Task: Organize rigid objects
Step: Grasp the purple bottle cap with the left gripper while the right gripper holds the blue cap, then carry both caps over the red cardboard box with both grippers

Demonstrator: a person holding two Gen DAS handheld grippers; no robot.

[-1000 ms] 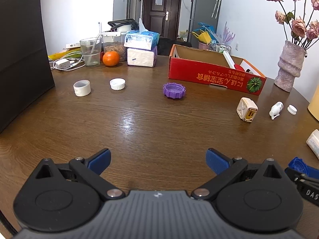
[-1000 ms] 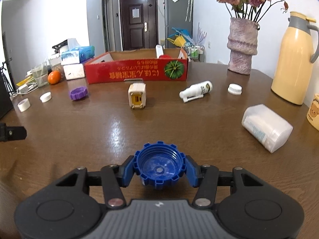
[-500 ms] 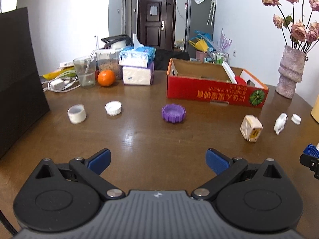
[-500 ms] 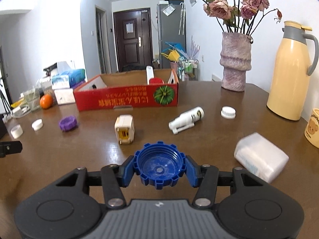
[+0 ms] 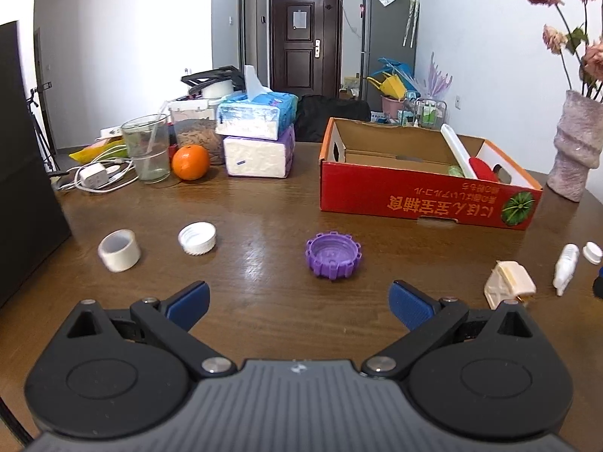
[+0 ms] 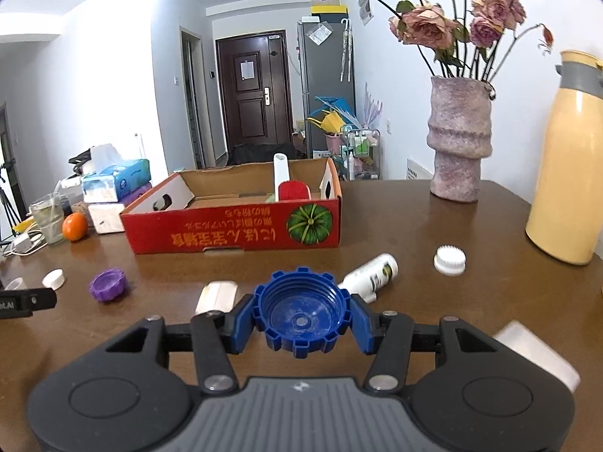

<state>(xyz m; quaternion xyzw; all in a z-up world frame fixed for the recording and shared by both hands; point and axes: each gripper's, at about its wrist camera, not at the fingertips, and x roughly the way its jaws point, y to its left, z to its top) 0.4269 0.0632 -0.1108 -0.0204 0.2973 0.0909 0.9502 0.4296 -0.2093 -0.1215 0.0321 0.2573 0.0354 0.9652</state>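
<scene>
**Two grippers over the table, one cap in hand**

Your right gripper (image 6: pixel 301 310) is clenched on the blue cap (image 6: pixel 301 310): both blue pads press its ridged rim, and the cap sits open side up between them, lifted clear of the wooden table (image 6: pixel 433 301). Your left gripper (image 5: pixel 299 301) has its jaws spread wide with nothing between them, hovering above bare tabletop.

Just beyond the left gripper's fingers lies the purple cap (image 5: pixel 333 255), open side up. Farther left you have a white cap (image 5: pixel 197 237) and a roll of tape (image 5: pixel 119 250) near each other. To the right lie a cream plug adapter (image 5: pixel 508 289), a small white bottle (image 5: pixel 565 268) on its side, and a small white ridged cap (image 5: pixel 591 252).

Past the blue cap, on the far side of the table, stands the red cardboard box (image 6: pixel 241 235), open at the top, with a white tube and a red item leaning in its right end. Left of the box you see stacked tissue packs (image 5: pixel 258 139), an orange (image 5: pixel 190 162), a glass (image 5: pixel 147 148) and a charger with cable (image 5: pixel 94 177). Right of the box stand a vase of dried roses (image 6: pixel 459 139) and a yellow thermos (image 6: pixel 569 162).
</scene>
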